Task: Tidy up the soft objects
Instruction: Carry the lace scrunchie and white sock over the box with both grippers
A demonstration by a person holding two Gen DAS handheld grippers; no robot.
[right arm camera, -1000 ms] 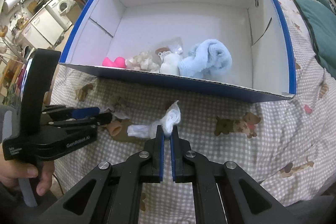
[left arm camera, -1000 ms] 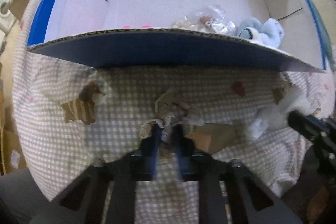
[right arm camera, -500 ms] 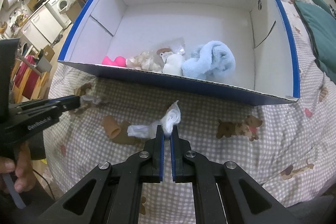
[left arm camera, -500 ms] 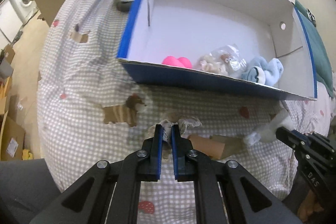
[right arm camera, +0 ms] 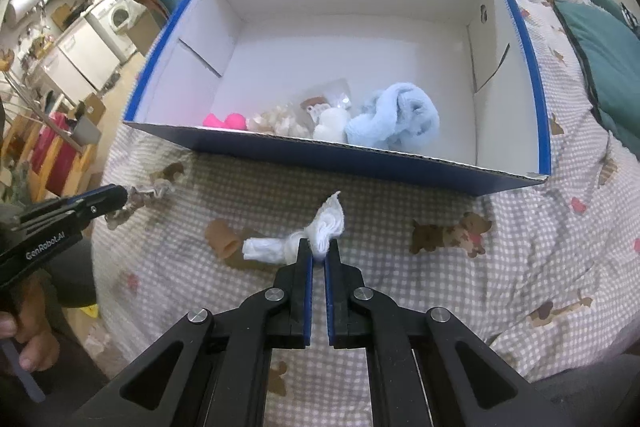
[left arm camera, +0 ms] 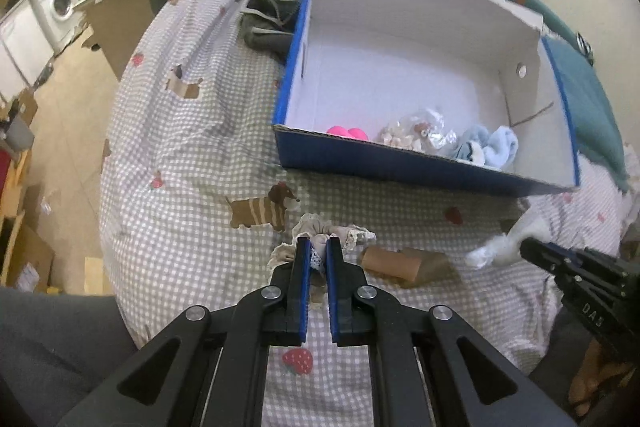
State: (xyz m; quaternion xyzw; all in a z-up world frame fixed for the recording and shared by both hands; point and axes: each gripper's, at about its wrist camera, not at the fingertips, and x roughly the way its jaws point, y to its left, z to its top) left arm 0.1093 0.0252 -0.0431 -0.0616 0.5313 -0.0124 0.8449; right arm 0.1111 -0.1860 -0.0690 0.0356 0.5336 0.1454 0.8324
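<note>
My left gripper is shut on a beige lace-trimmed scrunchie and holds it above the checked bedspread; it also shows in the right wrist view. My right gripper is shut on a white cloth, seen at the right in the left wrist view. A blue-and-white cardboard box lies open ahead. Inside it are a pink toy, a plastic bag of small items and a light blue towel.
A brown cardboard tube lies on the bedspread between the grippers, also in the right wrist view. A dark garment lies left of the box. A teal cushion is at the right. The bed edge drops off at the left.
My left gripper has lifted and pulled back to the left with the scrunchie, away from the box wall. My right gripper has stayed in place, holding the white cloth.
</note>
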